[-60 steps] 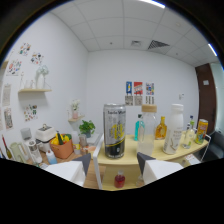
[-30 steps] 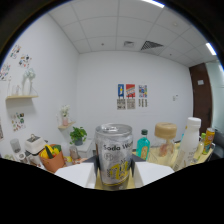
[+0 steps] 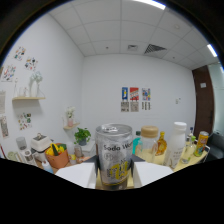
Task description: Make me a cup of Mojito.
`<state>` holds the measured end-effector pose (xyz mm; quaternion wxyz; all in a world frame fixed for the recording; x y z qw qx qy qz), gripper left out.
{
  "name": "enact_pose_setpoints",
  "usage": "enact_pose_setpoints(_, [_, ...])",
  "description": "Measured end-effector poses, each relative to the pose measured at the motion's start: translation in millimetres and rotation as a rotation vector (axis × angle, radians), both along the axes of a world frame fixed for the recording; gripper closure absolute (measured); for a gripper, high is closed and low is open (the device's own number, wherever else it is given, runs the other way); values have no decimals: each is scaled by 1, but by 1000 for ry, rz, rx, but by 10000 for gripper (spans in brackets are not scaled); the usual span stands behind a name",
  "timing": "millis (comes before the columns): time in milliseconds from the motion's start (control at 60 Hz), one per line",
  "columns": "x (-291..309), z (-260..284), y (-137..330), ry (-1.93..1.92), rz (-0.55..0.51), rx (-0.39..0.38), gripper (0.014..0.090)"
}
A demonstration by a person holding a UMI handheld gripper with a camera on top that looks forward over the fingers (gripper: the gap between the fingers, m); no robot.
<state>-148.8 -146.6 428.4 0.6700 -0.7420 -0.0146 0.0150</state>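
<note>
Soda can [image 3: 114, 156], clamped between gripper [image 3: 115, 177] fingers, now raised further: table and bottles have dropped toward lower frame; ceiling fills upper frame.

The can [image 3: 115, 157] was silver with dark lettering and a yellow patch low on its front. Left of the can stood an orange pot [image 3: 56, 158] and a green plant [image 3: 82, 135]; right of it, a white bottle [image 3: 177, 143].

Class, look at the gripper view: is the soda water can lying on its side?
No. The soda water can stands upright between the gripper fingers, top rim up.
</note>
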Motion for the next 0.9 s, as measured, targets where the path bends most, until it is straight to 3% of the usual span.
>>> enact_pose_setpoints(167, [24,-12,-48,9,20,24,541])
enact_pose_setpoints(333, [63,-83,-73,18,-9,-64,543])
enact_pose_setpoints(617, [104,-217,-83,105,-52,-174,543])
enact_pose_setpoints(900, [105,-248,-75,587,-47,-188,541])
